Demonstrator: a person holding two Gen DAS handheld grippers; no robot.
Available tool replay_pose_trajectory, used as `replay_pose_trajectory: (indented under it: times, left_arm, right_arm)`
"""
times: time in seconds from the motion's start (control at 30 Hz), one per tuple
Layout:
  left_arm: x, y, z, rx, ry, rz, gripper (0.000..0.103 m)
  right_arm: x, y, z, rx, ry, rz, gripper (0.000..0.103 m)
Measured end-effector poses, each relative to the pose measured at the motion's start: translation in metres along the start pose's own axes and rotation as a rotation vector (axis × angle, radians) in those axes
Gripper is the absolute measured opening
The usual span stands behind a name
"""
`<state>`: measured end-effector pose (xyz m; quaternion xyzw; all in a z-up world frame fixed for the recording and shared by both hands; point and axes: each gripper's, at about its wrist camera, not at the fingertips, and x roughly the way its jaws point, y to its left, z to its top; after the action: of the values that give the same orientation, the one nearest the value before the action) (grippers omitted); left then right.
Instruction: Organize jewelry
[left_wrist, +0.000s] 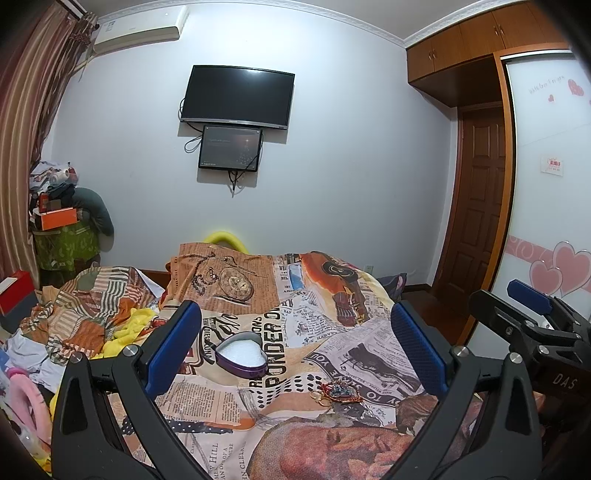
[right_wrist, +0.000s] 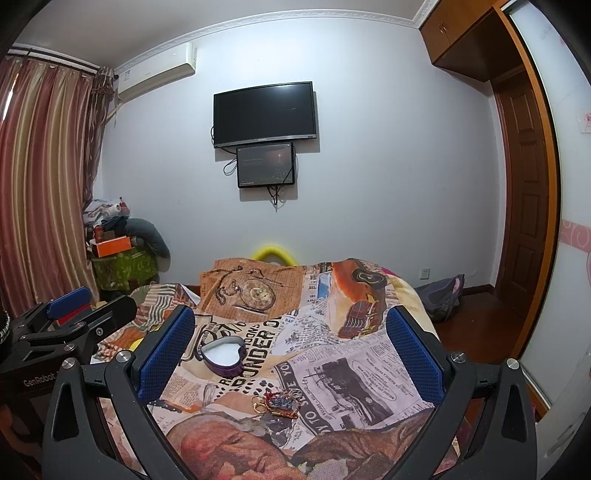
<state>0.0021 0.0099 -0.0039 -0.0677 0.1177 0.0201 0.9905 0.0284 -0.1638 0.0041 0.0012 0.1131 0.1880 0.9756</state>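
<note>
A small heap of jewelry (right_wrist: 279, 401) lies on the bed's newspaper-print cover (right_wrist: 351, 369), low and near the middle between the spread fingers of the right gripper (right_wrist: 291, 354), touching neither. Farther off on the cover sits an open heart-shaped box (right_wrist: 223, 356) with a white lining, apart from the jewelry. The left gripper (left_wrist: 295, 345) is likewise released wide and holds nothing; in its view the jewelry (left_wrist: 338, 392) lies right of centre and the box (left_wrist: 242, 354) ahead.
</note>
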Motion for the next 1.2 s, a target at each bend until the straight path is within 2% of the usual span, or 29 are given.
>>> replay_pose_trajectory:
  times: [1.2]
  left_arm:
    - [-0.003, -0.006, 0.002, -0.002, 0.007, -0.011, 0.103]
  right_arm:
    - [0.000, 0.004, -0.006, 0.007, 0.001, 0.002, 0.103]
